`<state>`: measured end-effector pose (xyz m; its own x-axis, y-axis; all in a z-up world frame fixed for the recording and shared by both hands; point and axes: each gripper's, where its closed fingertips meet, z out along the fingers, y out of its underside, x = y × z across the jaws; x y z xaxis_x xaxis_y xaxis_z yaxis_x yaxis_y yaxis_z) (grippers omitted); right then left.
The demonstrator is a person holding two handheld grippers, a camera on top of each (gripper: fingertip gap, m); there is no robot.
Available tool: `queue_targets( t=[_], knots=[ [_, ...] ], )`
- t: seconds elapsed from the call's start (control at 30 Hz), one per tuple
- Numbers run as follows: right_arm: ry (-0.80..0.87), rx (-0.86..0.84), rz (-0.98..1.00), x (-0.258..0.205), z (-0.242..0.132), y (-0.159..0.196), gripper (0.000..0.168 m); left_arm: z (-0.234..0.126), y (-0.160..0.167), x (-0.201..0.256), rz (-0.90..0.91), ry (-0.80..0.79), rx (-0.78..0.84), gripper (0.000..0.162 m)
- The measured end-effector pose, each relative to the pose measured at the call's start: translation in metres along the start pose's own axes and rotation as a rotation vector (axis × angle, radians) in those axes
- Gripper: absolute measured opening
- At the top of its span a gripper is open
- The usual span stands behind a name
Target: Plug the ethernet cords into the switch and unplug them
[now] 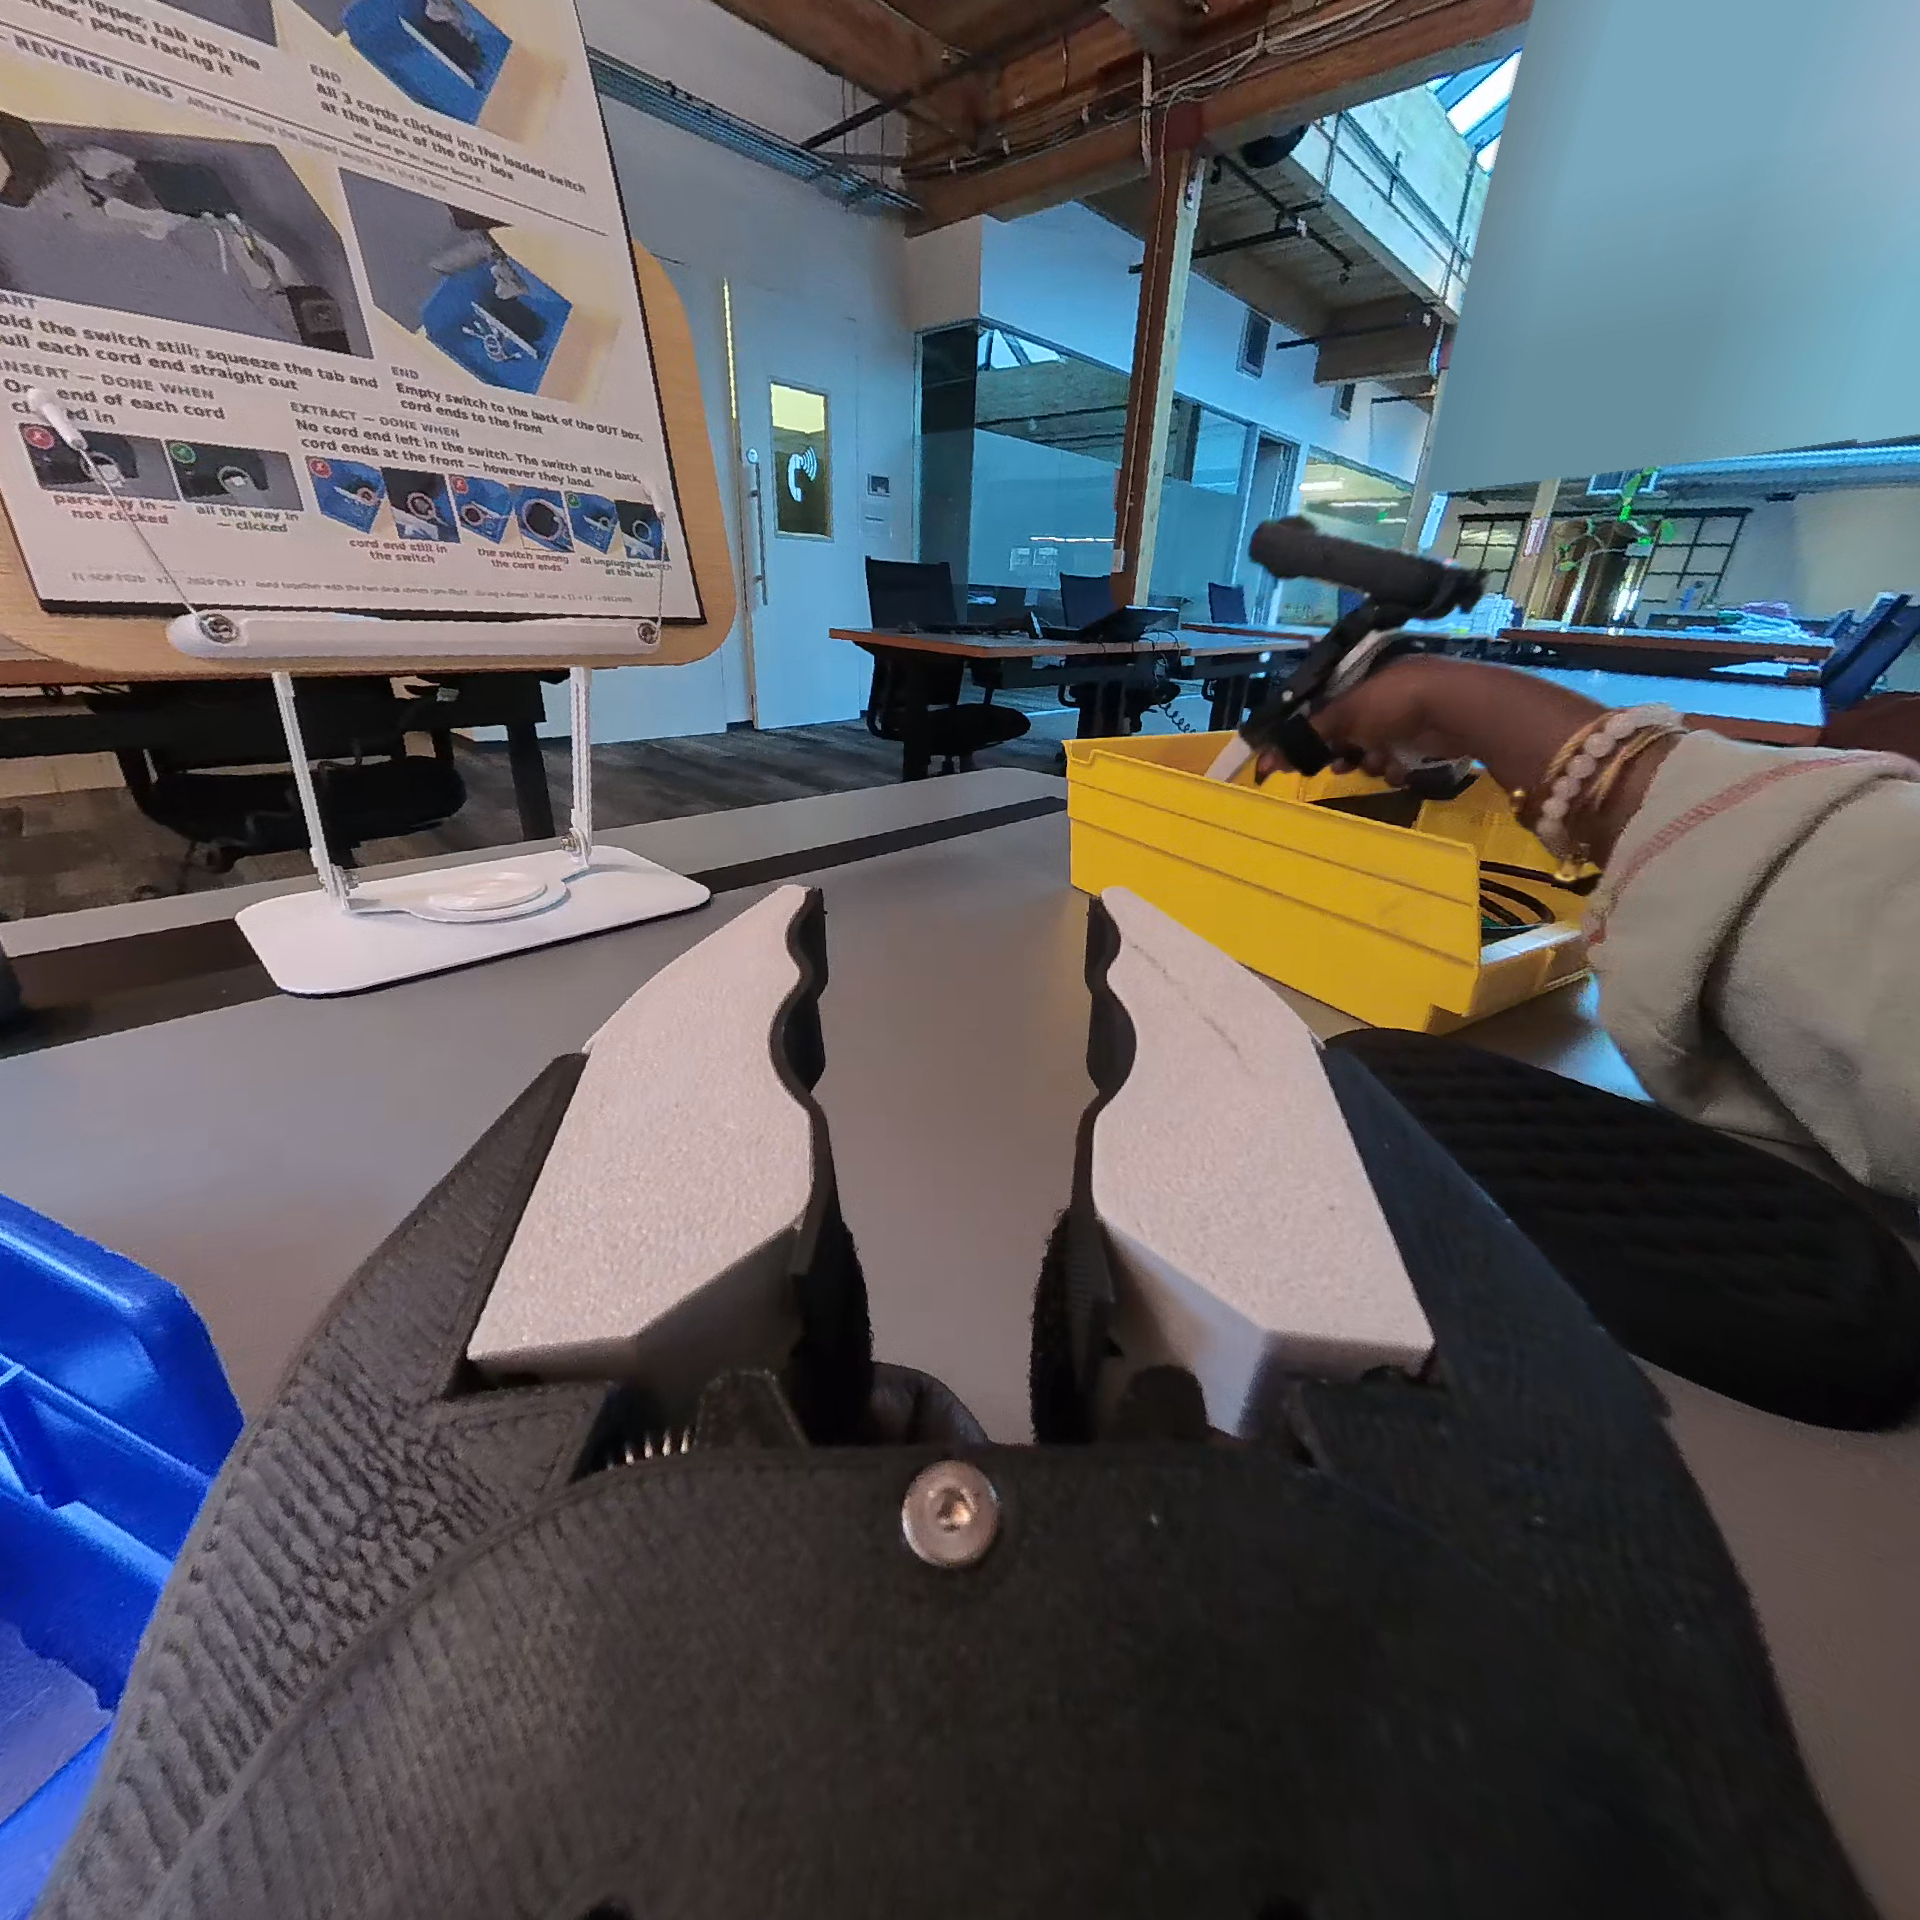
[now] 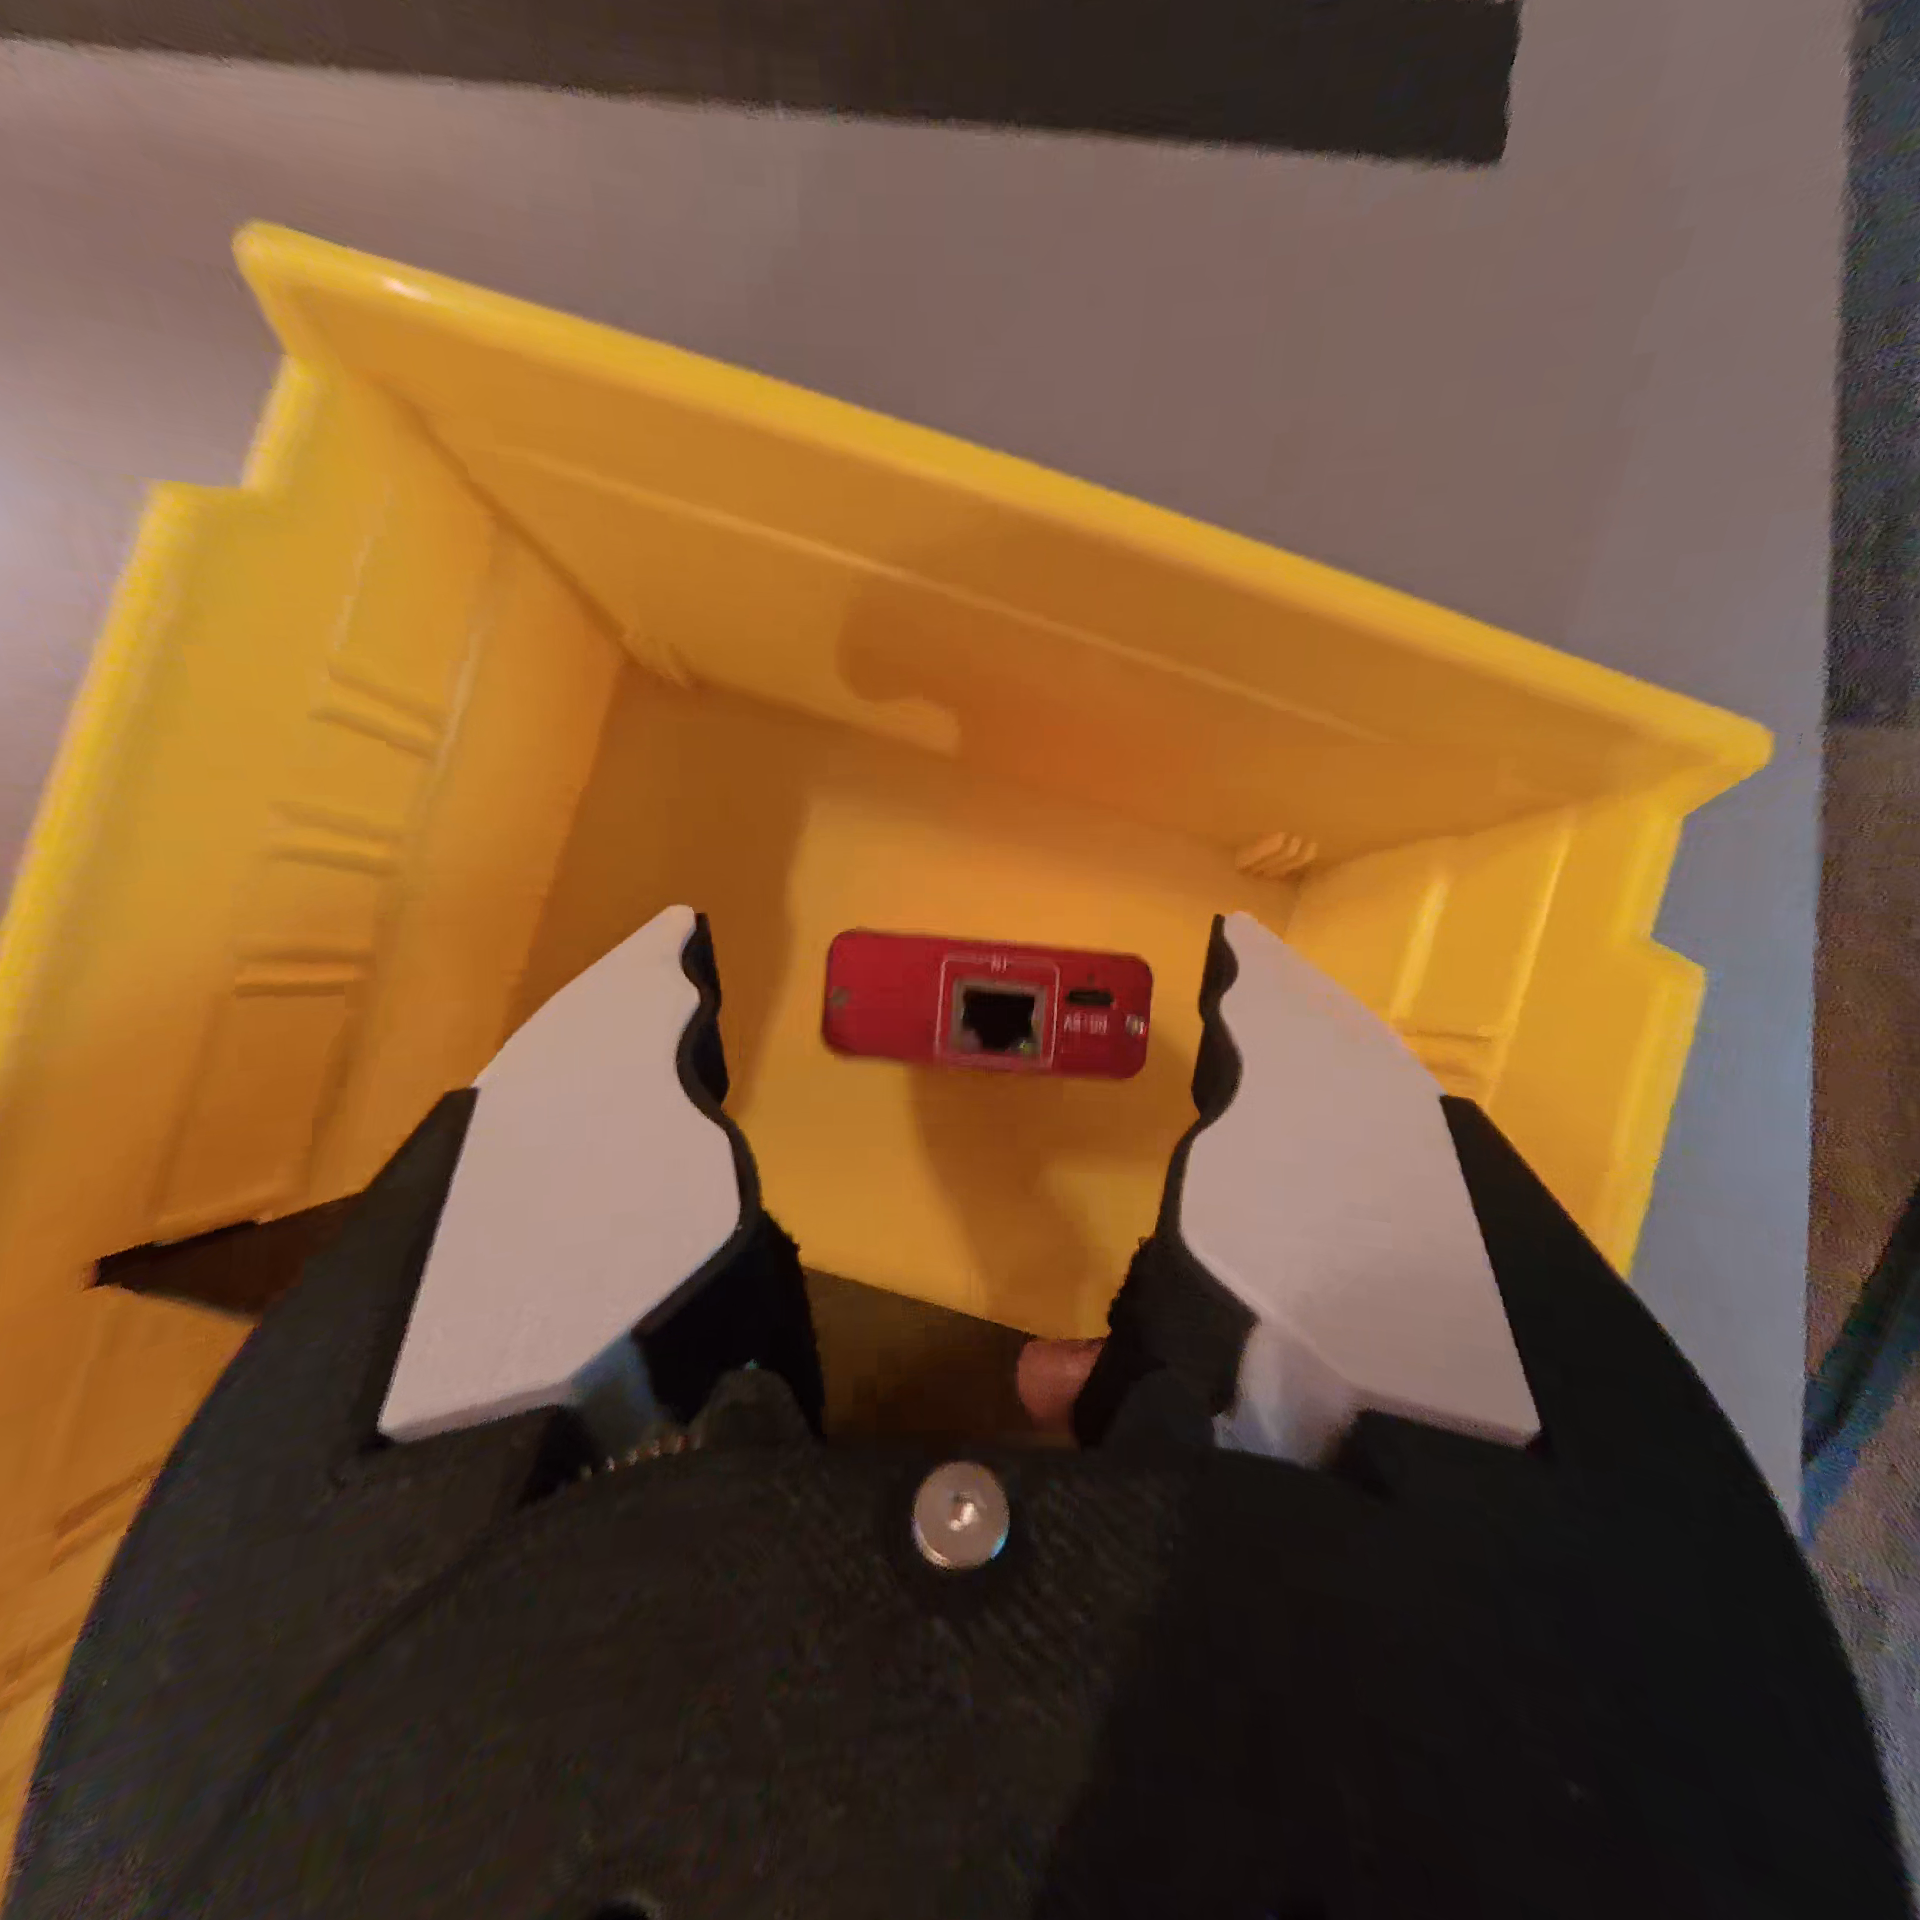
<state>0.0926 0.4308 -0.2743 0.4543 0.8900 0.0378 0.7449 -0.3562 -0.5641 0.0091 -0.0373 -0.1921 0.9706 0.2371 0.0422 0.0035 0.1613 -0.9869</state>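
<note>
You're at the very start: fetching the switch, nothing plugged yet as far as these views show. Your right gripper (image 2: 961, 997) is nosed down into the yellow bin (image 2: 935, 582), fingers spread wide and empty, with the red switch (image 2: 894, 1003) lying on the bin floor between the two tips but not touched by either. The end facing you shows one empty network port (image 2: 997, 1013) and a smaller slot beside it; the rest of the body is hidden behind that face. View is a bit blurred, so whether the tips are level with the switch or above it I can't tell. Your left gripper (image 1: 956, 935) sits low over the grey table (image 1: 935, 1195), fingers parted to a moderate gap, holding nothing, pointed at bare tabletop. From the left wrist view your right hand (image 1: 1382, 727) is visible reaching into the bin, and dark coiled cords (image 1: 1512, 904) show at the bin's open near end. A blue bin (image 1: 94, 1455) sits at the left edge, and an instruction sheet on a white stand (image 1: 468, 914) is across the table. Next move, as I judge it: go lower, centre the fingers on the switch's two short sides, close firmly, lift it clear of the bin walls. Watch the back wall close behind it, and don't pinch across the port face. Left gripper should be ready to take a cord end from the bin once the switch is out.
</note>
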Motion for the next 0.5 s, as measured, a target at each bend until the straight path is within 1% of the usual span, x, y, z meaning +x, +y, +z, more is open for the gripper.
queue_targets(
  t=[0.1, 0.17, 0.23, 0.3, 0.37, 0.43, 0.5],
  knots=[
    [0.004, 0.156, -0.056, -0.016, -0.031, -0.016, 0.097, 0.000, 0.001, 0.000, 0.014, -0.008, -0.006, 0.048],
    [-0.032, 0.291, -0.122, -0.042, -0.060, -0.023, 0.100, 0.000, 0.001, 0.000, 0.017, -0.010, -0.008, 0.048],
    [-0.092, 0.399, -0.179, -0.074, -0.089, -0.016, 0.102, 0.000, 0.002, -0.001, 0.012, -0.014, -0.011, 0.048],
    [-0.148, 0.464, -0.211, -0.103, -0.112, 0.003, 0.102, 0.000, 0.002, -0.003, 0.008, -0.024, -0.011, 0.048],
    [-0.183, 0.487, -0.228, -0.126, -0.124, 0.028, 0.100, 0.000, 0.002, -0.005, 0.002, -0.039, -0.013, 0.048],
    [-0.203, 0.459, -0.250, -0.144, -0.124, 0.055, 0.098, -0.001, 0.002, -0.009, 0.002, -0.071, -0.016, 0.048],
    [-0.219, 0.399, -0.301, -0.159, -0.118, 0.081, 0.099, -0.004, 0.000, -0.018, 0.007, -0.127, -0.032, 0.048]
  ],
)
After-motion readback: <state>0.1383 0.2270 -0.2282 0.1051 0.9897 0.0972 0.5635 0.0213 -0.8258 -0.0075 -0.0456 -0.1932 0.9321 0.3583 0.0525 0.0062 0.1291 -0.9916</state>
